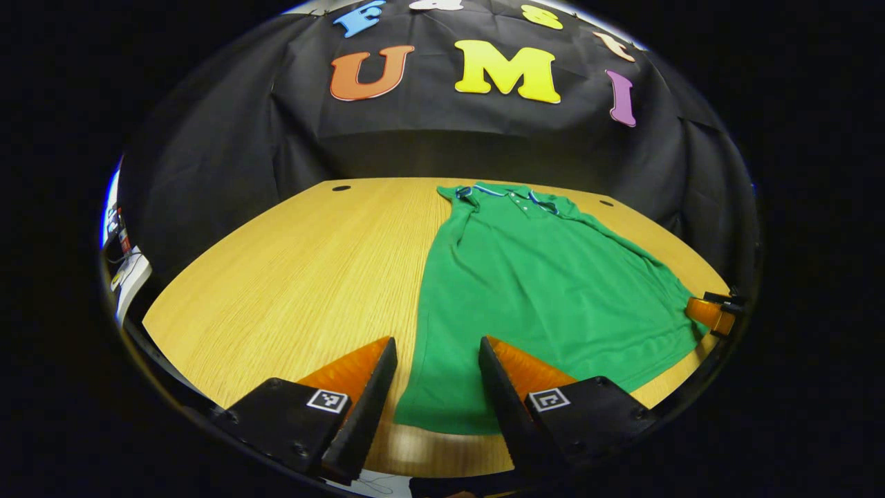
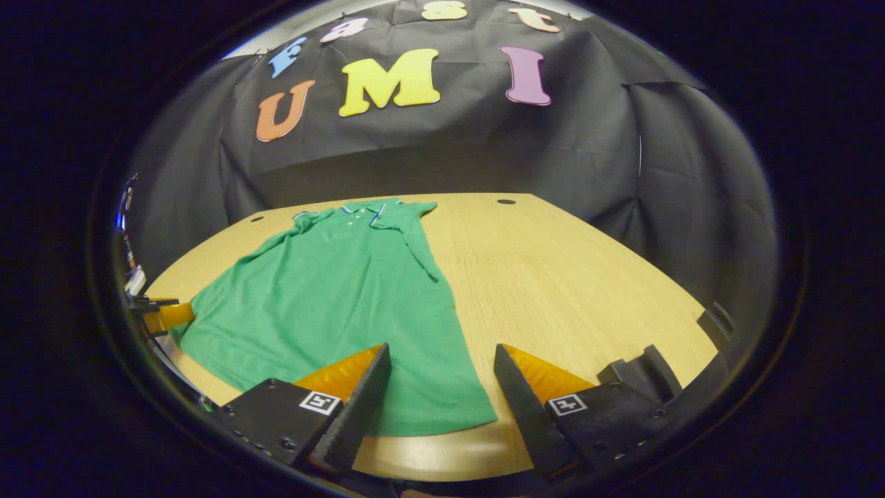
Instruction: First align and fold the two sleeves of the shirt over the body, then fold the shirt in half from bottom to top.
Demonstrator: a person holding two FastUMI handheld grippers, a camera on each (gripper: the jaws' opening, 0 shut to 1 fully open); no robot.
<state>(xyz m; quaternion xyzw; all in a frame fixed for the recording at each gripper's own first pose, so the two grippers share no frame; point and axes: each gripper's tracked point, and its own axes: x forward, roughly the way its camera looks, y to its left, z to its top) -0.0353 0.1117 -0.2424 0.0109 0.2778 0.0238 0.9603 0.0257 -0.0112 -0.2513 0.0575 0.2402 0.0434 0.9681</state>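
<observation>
The shirt [image 1: 546,304] lies flat on the tabletop [image 1: 297,277], collar far. Both tools (left [image 1: 437,387], right [image 2: 440,391]) hover released at the hem corners. Fabric appears light, limp; pinch each corner.

Recording booth: black cloth wall [image 1: 228,131], wooden table [image 1: 304,277].

Near edge of the table [image 1: 276,277] cut off at the bottom of the left gripper view, likewise in the right gripper view. Clutter [image 1: 128,266] at the far left rim too small and warped to identify. Other gripper [image 1: 712,312] clipped by the right rim, jaw state unreadable. Shirt [image 1: 546,290] sleeves hard to make out.
</observation>
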